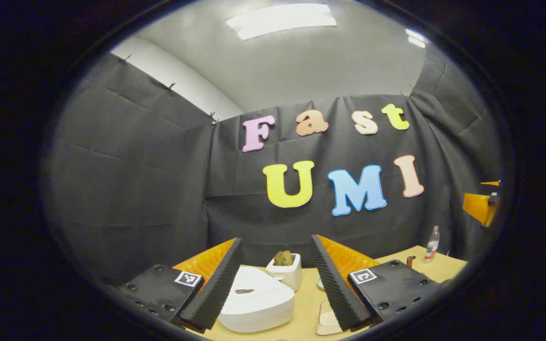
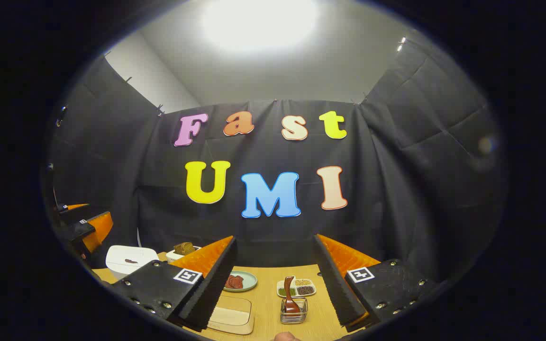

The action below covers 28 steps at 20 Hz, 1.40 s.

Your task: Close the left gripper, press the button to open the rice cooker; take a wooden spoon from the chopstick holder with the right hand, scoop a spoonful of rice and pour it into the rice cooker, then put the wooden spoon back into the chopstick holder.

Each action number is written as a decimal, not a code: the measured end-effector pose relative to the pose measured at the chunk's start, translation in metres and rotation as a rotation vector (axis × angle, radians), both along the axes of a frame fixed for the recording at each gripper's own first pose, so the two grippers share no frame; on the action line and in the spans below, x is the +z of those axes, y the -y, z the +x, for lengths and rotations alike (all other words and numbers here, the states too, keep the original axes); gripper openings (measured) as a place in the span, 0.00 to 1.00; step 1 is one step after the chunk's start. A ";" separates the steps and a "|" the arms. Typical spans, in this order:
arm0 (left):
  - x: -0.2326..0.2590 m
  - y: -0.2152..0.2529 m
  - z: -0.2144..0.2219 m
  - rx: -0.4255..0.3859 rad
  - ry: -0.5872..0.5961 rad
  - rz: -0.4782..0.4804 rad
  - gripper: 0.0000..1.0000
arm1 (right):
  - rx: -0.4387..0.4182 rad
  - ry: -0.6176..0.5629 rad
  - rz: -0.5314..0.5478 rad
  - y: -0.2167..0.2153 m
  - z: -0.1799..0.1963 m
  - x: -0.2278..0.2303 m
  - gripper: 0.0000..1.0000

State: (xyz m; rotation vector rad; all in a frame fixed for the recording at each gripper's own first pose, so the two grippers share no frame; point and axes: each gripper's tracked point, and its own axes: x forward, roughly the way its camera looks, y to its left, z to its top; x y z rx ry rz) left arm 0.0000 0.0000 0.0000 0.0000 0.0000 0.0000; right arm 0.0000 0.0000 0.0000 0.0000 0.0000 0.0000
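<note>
The white rice cooker (image 1: 254, 303) sits on the table with its lid down, a dark button (image 1: 244, 291) on top. My left gripper (image 1: 277, 238) hangs open above and in front of it, nothing between its fingers. In the right gripper view the cooker (image 2: 128, 259) stands at the far left, with the left gripper (image 2: 83, 227) beside it. My right gripper (image 2: 275, 238) is open and empty. Between its fingers, lower down, stands a clear chopstick holder (image 2: 294, 315) with a wooden spoon (image 2: 290, 296) upright in it. Behind the holder lies a divided dish of grains (image 2: 296, 287).
A white toaster with bread (image 1: 285, 270) stands behind the cooker. A green plate with red food (image 2: 240, 281) and a flat wooden box (image 2: 230, 315) lie left of the holder. A bottle (image 1: 432, 244) stands at the table's far right. Black cloth walls close in the table.
</note>
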 end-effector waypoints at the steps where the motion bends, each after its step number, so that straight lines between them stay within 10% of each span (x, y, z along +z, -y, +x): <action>1: 0.000 0.003 0.002 0.001 0.000 0.002 0.98 | -0.004 -0.003 -0.001 0.003 0.001 -0.002 0.96; 23: -0.024 -0.003 0.043 0.013 -0.048 0.022 0.98 | -0.004 -0.053 -0.031 -0.002 0.044 -0.026 0.96; 28: -0.028 -0.015 0.046 0.033 -0.049 0.003 0.62 | 0.013 -0.052 -0.042 -0.009 0.048 -0.025 0.96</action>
